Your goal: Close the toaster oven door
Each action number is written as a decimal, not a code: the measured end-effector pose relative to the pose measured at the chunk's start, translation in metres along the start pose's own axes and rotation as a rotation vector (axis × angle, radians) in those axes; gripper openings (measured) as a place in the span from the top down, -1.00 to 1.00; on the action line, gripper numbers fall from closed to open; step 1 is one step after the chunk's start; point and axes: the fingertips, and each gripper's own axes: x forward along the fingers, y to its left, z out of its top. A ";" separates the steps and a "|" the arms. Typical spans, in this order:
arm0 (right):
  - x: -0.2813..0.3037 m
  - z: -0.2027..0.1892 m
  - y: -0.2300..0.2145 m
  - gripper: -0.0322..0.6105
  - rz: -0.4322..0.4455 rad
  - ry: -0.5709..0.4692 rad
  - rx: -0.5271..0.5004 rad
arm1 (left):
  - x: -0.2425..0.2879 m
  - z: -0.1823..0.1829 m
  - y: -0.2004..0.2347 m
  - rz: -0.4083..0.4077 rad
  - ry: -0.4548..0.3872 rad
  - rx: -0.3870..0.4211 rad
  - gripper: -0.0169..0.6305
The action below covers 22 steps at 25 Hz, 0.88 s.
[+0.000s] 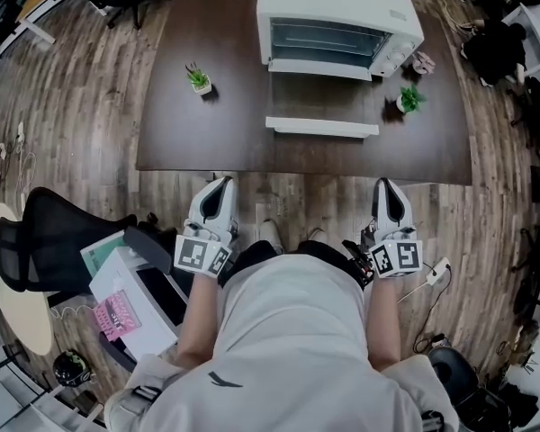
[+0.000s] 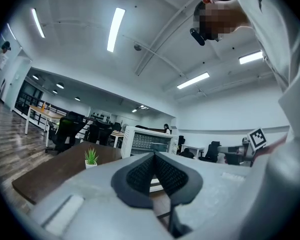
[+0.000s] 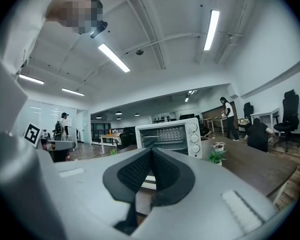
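Observation:
A white toaster oven (image 1: 337,21) stands at the far side of the dark brown table (image 1: 216,142). Its glass door (image 1: 322,126) hangs open, folded down flat toward me. The oven also shows ahead in the left gripper view (image 2: 149,143) and in the right gripper view (image 3: 171,135). My left gripper (image 1: 218,187) and right gripper (image 1: 389,187) are held near my body, just short of the table's near edge and well apart from the oven. Both are shut with nothing between the pads, as the left gripper view (image 2: 154,156) and right gripper view (image 3: 151,152) show.
A small potted plant (image 1: 199,79) stands on the table left of the oven, another (image 1: 409,99) to its right, with a small pink object (image 1: 423,63) behind. A black office chair (image 1: 58,237) and boxes (image 1: 130,300) are at my left. Cables and a power strip (image 1: 436,271) lie on the floor at right.

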 end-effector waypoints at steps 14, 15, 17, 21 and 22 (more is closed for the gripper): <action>0.031 -0.010 0.004 0.91 -0.016 0.028 -0.029 | 0.033 0.003 0.028 -0.021 -0.010 -0.026 0.94; 0.035 -0.010 -0.001 0.91 -0.014 0.029 -0.027 | 0.038 0.002 0.028 -0.019 -0.007 -0.025 0.94; 0.043 -0.010 -0.013 0.91 -0.009 0.033 -0.022 | 0.051 0.002 0.027 -0.012 -0.003 -0.021 0.94; 0.067 -0.013 -0.040 0.90 0.004 0.049 -0.005 | 0.079 0.009 0.030 0.008 -0.005 -0.004 0.94; 0.074 -0.015 -0.047 0.90 0.009 0.056 -0.005 | 0.085 0.011 0.030 0.015 -0.005 0.000 0.94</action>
